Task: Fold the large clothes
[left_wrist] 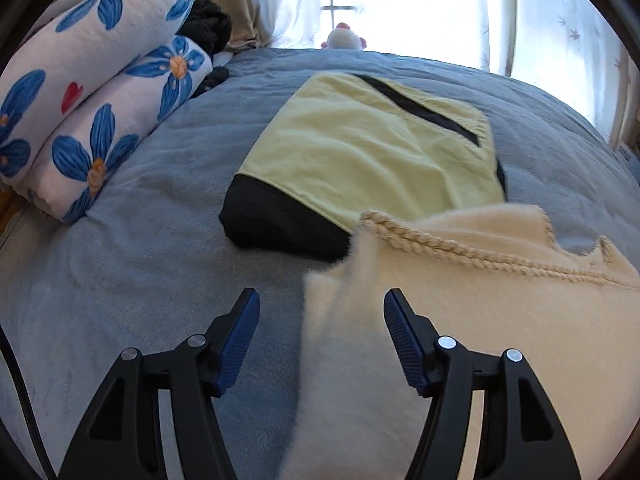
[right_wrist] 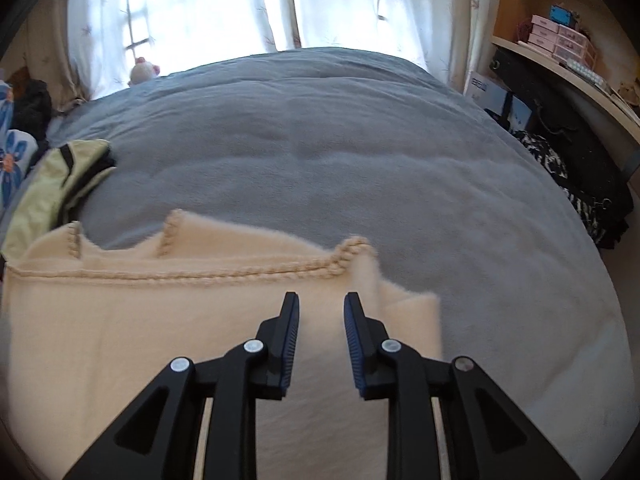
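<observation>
A fluffy cream garment (left_wrist: 480, 320) with braided trim (left_wrist: 460, 248) lies folded on the blue-grey bed cover (left_wrist: 160, 220). My left gripper (left_wrist: 322, 294) stands open low over the garment's left edge; a soft fold of it rises between the fingers, and the pads do not press it. In the right wrist view the same cream garment (right_wrist: 140, 320) stretches leftward, and my right gripper (right_wrist: 322, 296) hovers over its right end with a narrow gap between the jaws and nothing clamped. A folded yellow-green and black garment (left_wrist: 360, 152) lies just beyond.
A rolled floral quilt (left_wrist: 80, 100) and a dark bundle (left_wrist: 208, 24) sit at the bed's far left. A plush toy (left_wrist: 344, 38) rests by the curtained window. Right of the bed are black bags (right_wrist: 580, 168) and a shelf with boxes (right_wrist: 560, 40).
</observation>
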